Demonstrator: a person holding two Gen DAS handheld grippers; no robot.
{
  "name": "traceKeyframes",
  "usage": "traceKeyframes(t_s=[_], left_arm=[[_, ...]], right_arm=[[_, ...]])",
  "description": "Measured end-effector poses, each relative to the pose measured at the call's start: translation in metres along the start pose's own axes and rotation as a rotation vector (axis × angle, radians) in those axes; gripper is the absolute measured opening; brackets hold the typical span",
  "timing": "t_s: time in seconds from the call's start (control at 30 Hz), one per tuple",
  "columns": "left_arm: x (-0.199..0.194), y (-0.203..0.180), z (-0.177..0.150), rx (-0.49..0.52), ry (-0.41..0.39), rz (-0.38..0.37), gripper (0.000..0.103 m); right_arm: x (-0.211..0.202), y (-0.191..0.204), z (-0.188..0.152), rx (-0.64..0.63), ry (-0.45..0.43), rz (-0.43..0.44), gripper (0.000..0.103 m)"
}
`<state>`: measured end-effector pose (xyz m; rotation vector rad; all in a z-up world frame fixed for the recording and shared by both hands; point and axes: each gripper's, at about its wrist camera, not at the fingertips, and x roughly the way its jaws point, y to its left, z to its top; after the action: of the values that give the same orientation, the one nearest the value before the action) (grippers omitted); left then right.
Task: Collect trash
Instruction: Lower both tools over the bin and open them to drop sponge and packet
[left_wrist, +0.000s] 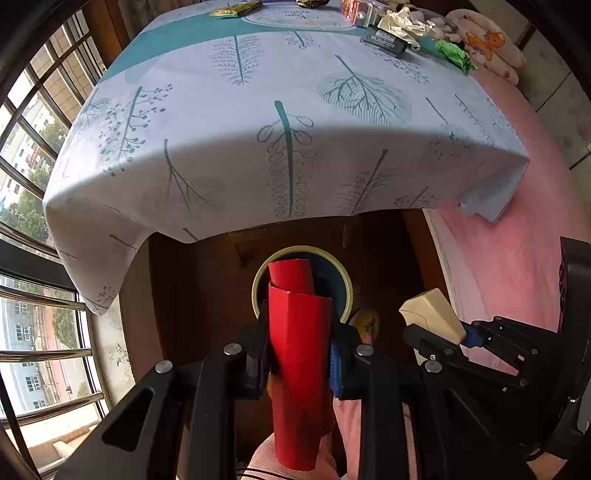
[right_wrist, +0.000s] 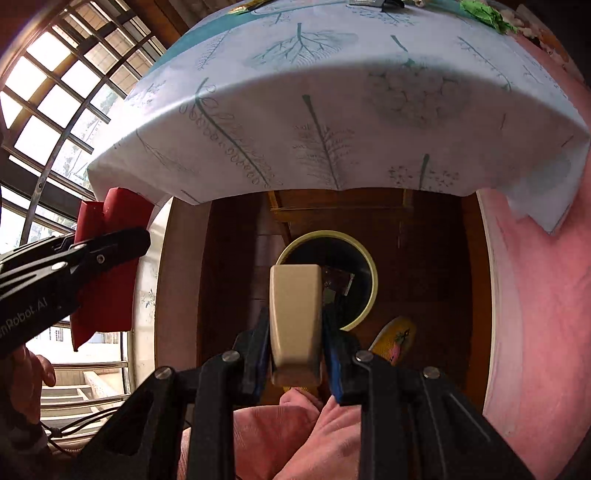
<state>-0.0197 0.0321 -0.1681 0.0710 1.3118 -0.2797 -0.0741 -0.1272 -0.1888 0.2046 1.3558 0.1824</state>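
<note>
My left gripper (left_wrist: 299, 343) is shut on a red cardboard sleeve (left_wrist: 299, 354), held above a round bin with a yellow rim (left_wrist: 347, 291) on the floor under the table. My right gripper (right_wrist: 295, 336) is shut on a beige box (right_wrist: 295, 314), held above the same bin (right_wrist: 371, 291). The beige box also shows in the left wrist view (left_wrist: 432, 314), to the right of the bin. The red sleeve (right_wrist: 107, 266) and the left gripper (right_wrist: 146, 236) show at the left of the right wrist view. A clear wrapper (right_wrist: 338, 282) lies inside the bin.
A table with a leaf-print cloth (left_wrist: 288, 110) stands ahead. At its far side lie crumpled paper (left_wrist: 402, 22), a black box (left_wrist: 384, 40), a green wrapper (left_wrist: 456, 55) and a yellow-green packet (left_wrist: 236, 9). A pink bed (left_wrist: 517, 240) is right, windows (left_wrist: 29, 147) left, a slipper (right_wrist: 397, 338) by the bin.
</note>
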Motion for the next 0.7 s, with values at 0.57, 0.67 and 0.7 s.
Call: traceKeyframes(t_s=[0.57, 0.67, 0.7], left_arm=[[0.214, -0.013, -0.009, -0.077, 0.112, -0.027, 0.039], [0.236, -0.005, -0.013, -0.108, 0.122, -0.038, 0.059], [0.241, 0.002, -0.015, -0.121, 0.12, -0.04, 0.06]], right_arm=[[0.19, -0.083, -0.002, 0.109, 0.064, 0.022, 0.026], [0.22, -0.09, -0.004, 0.12, 0.087, 0.026, 0.026], [0.228, -0.091, -0.004, 0.124, 0.094, 0.029, 0.026]])
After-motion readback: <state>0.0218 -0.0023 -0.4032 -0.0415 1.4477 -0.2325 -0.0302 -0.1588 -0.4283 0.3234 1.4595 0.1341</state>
